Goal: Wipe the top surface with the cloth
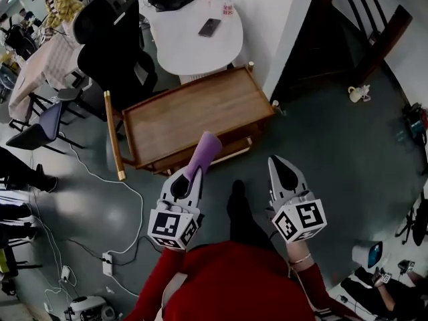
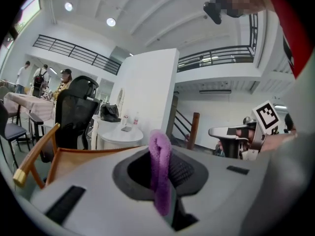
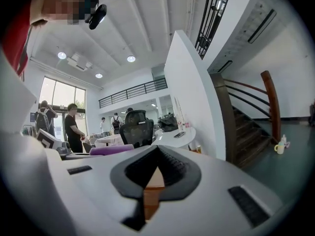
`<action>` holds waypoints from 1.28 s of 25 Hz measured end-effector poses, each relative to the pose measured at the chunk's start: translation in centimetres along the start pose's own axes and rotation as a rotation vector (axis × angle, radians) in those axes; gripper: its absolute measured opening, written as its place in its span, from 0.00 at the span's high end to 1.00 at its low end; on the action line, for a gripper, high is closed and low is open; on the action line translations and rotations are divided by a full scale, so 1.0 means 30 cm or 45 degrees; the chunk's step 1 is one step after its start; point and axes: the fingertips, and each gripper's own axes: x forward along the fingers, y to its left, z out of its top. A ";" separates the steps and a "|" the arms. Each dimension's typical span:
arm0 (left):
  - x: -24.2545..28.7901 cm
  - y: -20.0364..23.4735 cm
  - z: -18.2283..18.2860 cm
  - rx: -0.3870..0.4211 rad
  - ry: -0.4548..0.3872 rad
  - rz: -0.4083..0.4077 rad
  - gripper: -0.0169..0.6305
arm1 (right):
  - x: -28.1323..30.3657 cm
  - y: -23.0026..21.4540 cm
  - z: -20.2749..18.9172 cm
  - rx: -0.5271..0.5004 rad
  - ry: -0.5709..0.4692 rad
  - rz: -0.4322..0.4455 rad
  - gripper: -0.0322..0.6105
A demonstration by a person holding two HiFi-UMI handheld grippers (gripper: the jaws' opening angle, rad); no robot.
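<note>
A low wooden cart (image 1: 194,112) with a raised rim stands on the grey floor just ahead of me. My left gripper (image 1: 193,170) is shut on a rolled purple cloth (image 1: 204,150), which sticks out past the jaw tips towards the cart's near edge. In the left gripper view the cloth (image 2: 160,168) hangs pinched between the jaws, with the cart (image 2: 74,157) beyond. My right gripper (image 1: 276,162) is held alongside, to the right of the cart. Its jaws are shut with nothing in them, and only wood (image 3: 154,180) shows through their gap.
A white round table (image 1: 190,45) with a phone (image 1: 209,27) stands behind the cart, and a black office chair (image 1: 110,52) is at its left. Cables (image 1: 127,199) and a power strip (image 1: 107,263) lie on the floor to the left. A white wall (image 1: 287,25) and a staircase (image 1: 364,25) are at the right.
</note>
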 end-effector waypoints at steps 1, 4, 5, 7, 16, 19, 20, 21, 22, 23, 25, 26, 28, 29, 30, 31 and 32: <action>0.061 0.007 0.016 -0.005 0.010 0.015 0.90 | 0.041 -0.040 0.019 -0.001 0.014 0.010 0.93; 0.240 0.030 0.074 -0.010 0.026 0.057 0.89 | 0.166 -0.150 0.079 -0.005 0.044 0.050 0.93; 0.293 0.036 0.091 -0.018 0.029 0.072 0.90 | 0.206 -0.184 0.095 -0.002 0.054 0.062 0.93; 0.381 0.046 0.118 -0.033 0.034 0.094 0.90 | 0.280 -0.240 0.117 0.016 0.074 0.082 0.93; 0.554 0.103 0.097 -0.059 0.145 0.098 0.89 | 0.465 -0.317 0.133 0.058 0.147 0.114 0.93; 0.647 0.130 0.062 -0.093 0.200 0.057 0.90 | 0.484 -0.354 0.119 0.067 0.189 0.083 0.93; 0.697 0.138 0.059 -0.114 0.207 0.030 0.90 | 0.490 -0.369 0.114 0.070 0.203 0.070 0.93; 0.759 0.144 0.062 -0.144 0.207 -0.004 0.90 | 0.494 -0.383 0.110 0.069 0.216 0.055 0.93; 0.829 0.144 0.069 -0.185 0.203 -0.045 0.90 | 0.497 -0.398 0.105 0.067 0.229 0.040 0.93; 0.905 0.137 0.075 -0.234 0.202 -0.091 0.90 | 0.497 -0.412 0.101 0.065 0.242 0.024 0.93; 1.059 0.113 0.074 -0.321 0.227 -0.175 0.90 | 0.501 -0.440 0.093 0.066 0.261 -0.008 0.93; 1.127 0.102 0.065 -0.341 0.250 -0.198 0.89 | 0.504 -0.452 0.091 0.070 0.266 -0.024 0.93; 1.232 0.086 0.033 -0.355 0.305 -0.208 0.90 | 0.512 -0.470 0.091 0.076 0.270 -0.052 0.93; 1.270 0.079 0.013 -0.362 0.331 -0.204 0.90 | 0.515 -0.478 0.093 0.078 0.272 -0.064 0.93; 1.299 0.073 -0.008 -0.369 0.353 -0.197 0.90 | 0.518 -0.485 0.094 0.080 0.275 -0.074 0.93; 1.321 0.066 -0.026 -0.373 0.371 -0.191 0.90 | 0.520 -0.492 0.096 0.083 0.277 -0.085 0.93; 1.336 0.060 -0.041 -0.376 0.383 -0.187 0.90 | 0.522 -0.500 0.097 0.086 0.279 -0.096 0.93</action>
